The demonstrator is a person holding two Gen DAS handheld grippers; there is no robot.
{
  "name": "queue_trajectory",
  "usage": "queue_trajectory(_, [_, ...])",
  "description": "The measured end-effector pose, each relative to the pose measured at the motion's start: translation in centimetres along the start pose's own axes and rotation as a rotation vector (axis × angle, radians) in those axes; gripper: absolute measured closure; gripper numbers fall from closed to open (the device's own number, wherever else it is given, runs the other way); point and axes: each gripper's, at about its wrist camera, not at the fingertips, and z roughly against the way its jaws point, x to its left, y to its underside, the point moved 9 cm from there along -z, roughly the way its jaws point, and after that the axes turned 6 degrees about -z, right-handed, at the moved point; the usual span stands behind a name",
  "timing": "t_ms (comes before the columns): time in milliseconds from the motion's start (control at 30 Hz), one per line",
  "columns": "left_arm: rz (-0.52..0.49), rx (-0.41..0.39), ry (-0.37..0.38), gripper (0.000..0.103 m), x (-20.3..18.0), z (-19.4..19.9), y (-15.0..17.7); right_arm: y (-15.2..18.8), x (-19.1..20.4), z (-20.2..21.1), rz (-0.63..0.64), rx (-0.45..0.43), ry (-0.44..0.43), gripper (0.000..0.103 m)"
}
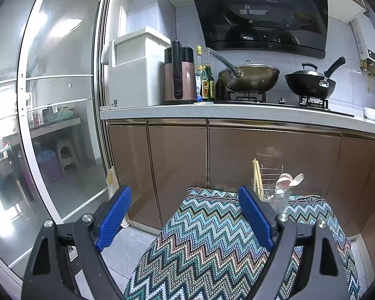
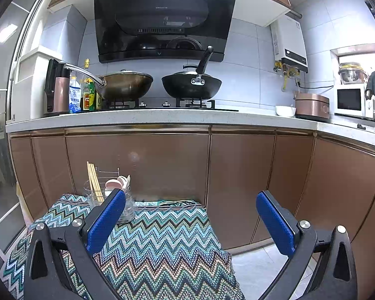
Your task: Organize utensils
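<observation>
A wire-and-glass utensil holder stands at the far edge of a table covered with a zigzag cloth. It holds wooden chopsticks and pale pink and white spoons. My left gripper is open and empty, held above the cloth, short of the holder. My right gripper is open and empty, to the right of the holder; its left finger partly hides the holder's glass.
Brown cabinet doors stand just behind the table under a white counter. On it are two woks, bottles, a kettle and a white bowl. A glass sliding door is at left.
</observation>
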Motion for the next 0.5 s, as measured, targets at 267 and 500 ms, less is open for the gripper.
queue_trajectory(267, [0.004, -0.004, 0.0, 0.016, -0.1, 0.1, -0.1, -0.3, 0.0, 0.2, 0.005, -0.006, 0.0, 0.0])
queue_trajectory(500, [0.005, -0.022, -0.003, 0.016, 0.0, 1.0, -0.5, -0.7, 0.0, 0.8, 0.009, -0.02, -0.003, 0.0])
